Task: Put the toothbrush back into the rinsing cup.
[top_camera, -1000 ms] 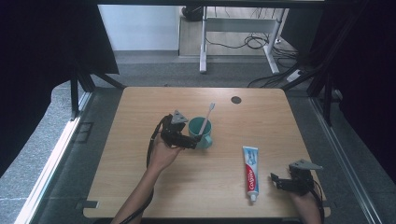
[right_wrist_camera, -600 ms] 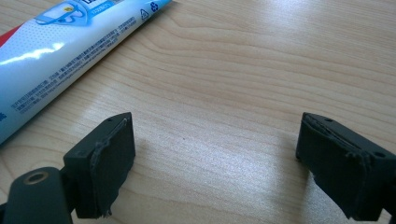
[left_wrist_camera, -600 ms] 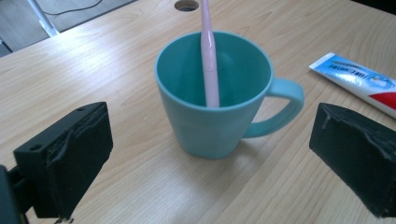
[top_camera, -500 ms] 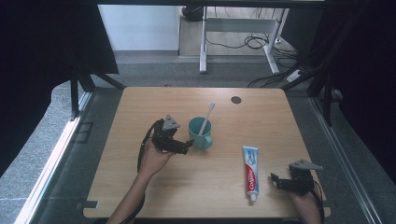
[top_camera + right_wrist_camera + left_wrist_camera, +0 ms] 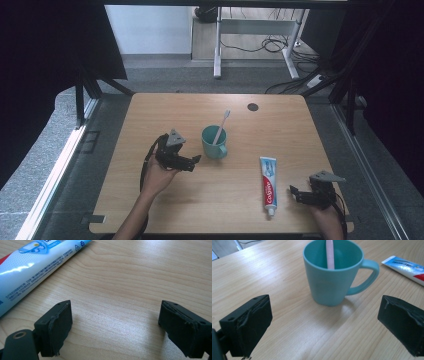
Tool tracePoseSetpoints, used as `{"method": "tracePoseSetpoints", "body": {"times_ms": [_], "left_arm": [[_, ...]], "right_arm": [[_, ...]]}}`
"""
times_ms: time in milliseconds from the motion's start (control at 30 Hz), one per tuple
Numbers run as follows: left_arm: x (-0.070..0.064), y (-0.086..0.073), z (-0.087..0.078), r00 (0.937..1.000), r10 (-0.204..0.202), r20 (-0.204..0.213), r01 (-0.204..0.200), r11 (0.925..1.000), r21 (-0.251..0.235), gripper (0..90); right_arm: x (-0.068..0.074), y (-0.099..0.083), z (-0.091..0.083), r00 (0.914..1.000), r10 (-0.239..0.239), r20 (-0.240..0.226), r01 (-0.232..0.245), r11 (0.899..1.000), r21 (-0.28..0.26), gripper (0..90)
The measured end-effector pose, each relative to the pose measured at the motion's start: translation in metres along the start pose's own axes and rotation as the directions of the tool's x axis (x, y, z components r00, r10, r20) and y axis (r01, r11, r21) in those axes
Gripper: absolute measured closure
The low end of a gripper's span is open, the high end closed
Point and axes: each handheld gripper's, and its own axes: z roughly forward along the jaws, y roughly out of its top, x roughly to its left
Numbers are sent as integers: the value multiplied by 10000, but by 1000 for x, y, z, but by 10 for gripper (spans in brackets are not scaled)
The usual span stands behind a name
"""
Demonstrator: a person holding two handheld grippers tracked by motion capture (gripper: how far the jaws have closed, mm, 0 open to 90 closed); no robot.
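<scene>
Since a moment ago we have drawn our left gripper (image 5: 196,159) back from the teal mug (image 5: 214,142); its jaws gape empty, the mug just ahead. Our right gripper (image 5: 295,194) rests spread wide beside the toothpaste tube (image 5: 268,183).

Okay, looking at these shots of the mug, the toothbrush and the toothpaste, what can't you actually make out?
- Toothbrush: left gripper view, head cut off by the top edge; lower end hidden inside the mug.
- Toothpaste: right gripper view, cut off by the left and top edges; small print blurred.
- Dark spot: high view, too small to identify.
</scene>
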Motion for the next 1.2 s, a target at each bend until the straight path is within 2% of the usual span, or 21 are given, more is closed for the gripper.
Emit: {"method": "tracePoseSetpoints", "body": {"times_ms": [467,733,933,1200], "left_arm": [[0,-30,-8,9997,-142,-179,145,9998,168,0],[4,-51,-21,9985,-402,-358,405,9991,90,0],[4,-61,-28,9979,-488,-426,490,9988,44,0],[5,-78,-34,9967,-619,-530,635,9976,292,0]], "right_arm": [[0,0,0,10000,9,-2,-9,10000,6,116],[0,0,0,10000,19,22,-19,10000,-3,117],[0,0,0,10000,41,37,-41,10000,-1,118],[1,0,0,10000,64,54,-64,10000,-2,118]]}}
